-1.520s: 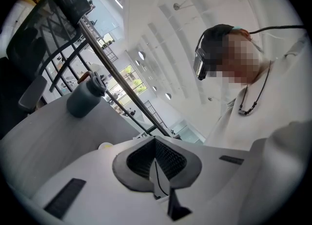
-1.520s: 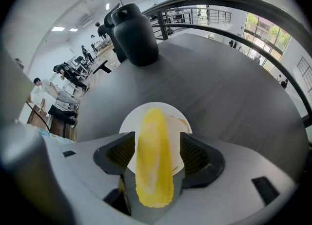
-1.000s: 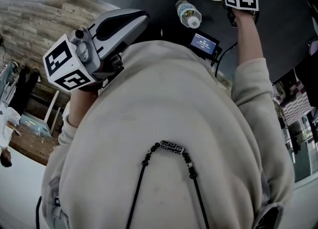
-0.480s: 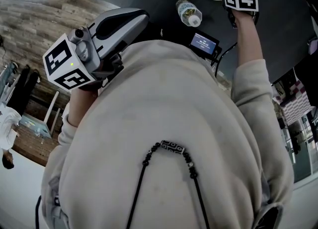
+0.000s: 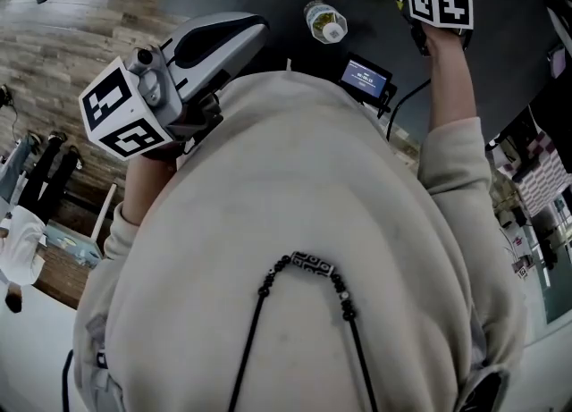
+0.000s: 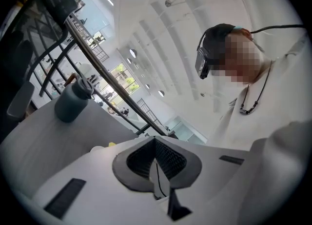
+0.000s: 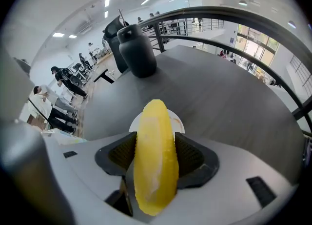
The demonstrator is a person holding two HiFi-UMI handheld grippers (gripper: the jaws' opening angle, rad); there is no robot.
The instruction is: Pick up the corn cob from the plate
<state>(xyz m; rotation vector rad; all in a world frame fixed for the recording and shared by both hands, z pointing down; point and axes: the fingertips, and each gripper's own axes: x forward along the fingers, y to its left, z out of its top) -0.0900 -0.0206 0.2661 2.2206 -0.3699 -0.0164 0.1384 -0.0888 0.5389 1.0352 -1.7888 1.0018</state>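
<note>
Left hand-held gripper (image 6: 156, 163): jaws together, nothing between them, raised close to the chest on a bent arm. Right hand-held gripper (image 7: 155, 154): arm stretched forward, jaws clamped on the corn cob (image 7: 153, 185).

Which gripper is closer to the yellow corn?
Right. The right gripper is shut on the corn, holding it. The left gripper is shut and empty, held back near the person's body, well away from the corn.

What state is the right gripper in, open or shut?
Shut: the right gripper clamps the corn cob between its jaws, the plate showing behind it.
</note>
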